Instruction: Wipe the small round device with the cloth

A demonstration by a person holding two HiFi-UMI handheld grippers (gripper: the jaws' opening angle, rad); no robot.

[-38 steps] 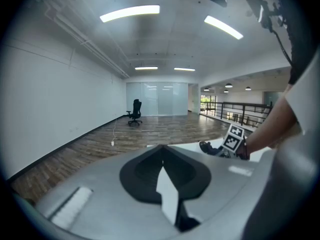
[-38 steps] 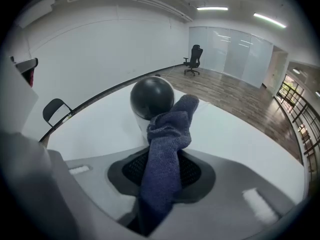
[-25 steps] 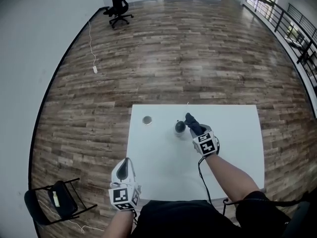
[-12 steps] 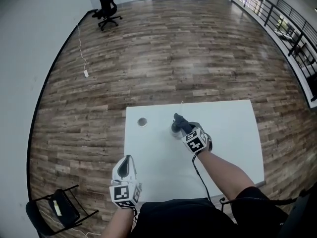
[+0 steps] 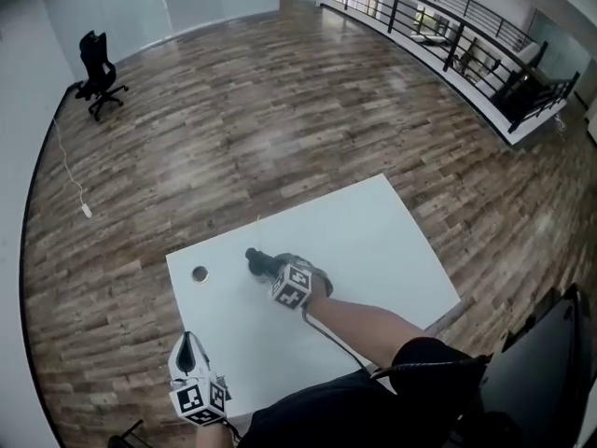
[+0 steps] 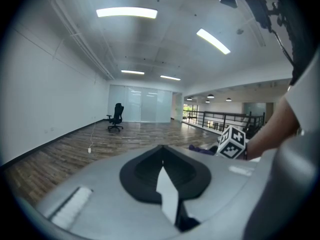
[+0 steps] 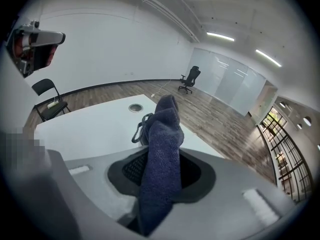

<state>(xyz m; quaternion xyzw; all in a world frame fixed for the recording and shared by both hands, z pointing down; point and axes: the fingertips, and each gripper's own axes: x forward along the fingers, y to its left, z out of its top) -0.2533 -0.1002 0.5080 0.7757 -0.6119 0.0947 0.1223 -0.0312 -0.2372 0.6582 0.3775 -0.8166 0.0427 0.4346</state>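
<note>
A dark blue cloth (image 5: pixel 256 260) (image 7: pixel 162 149) is clamped in my right gripper (image 5: pixel 271 270) (image 7: pixel 161 160), which is shut on it and points down at the white table (image 5: pixel 373 241). The cloth's tip lies over the small dark device (image 7: pixel 136 130), so only a dark looped edge of the device shows beside the cloth in the right gripper view. In the head view the device is hidden under the cloth. My left gripper (image 5: pixel 191 342) (image 6: pixel 161 156) hangs off the table's near left corner with its jaws together and nothing between them.
A small silver ring-shaped piece (image 5: pixel 200 273) (image 7: pixel 135 107) lies on the table left of the cloth. A black office chair (image 5: pixel 96 73) stands far off on the wood floor. A folding chair (image 7: pixel 47 101) stands near the table. A railing (image 5: pixel 448 35) runs along the far right.
My right gripper carried the cloth leftward from beside the dark device to over it. The head view swung round. My left gripper stayed low by the table's near edge.
</note>
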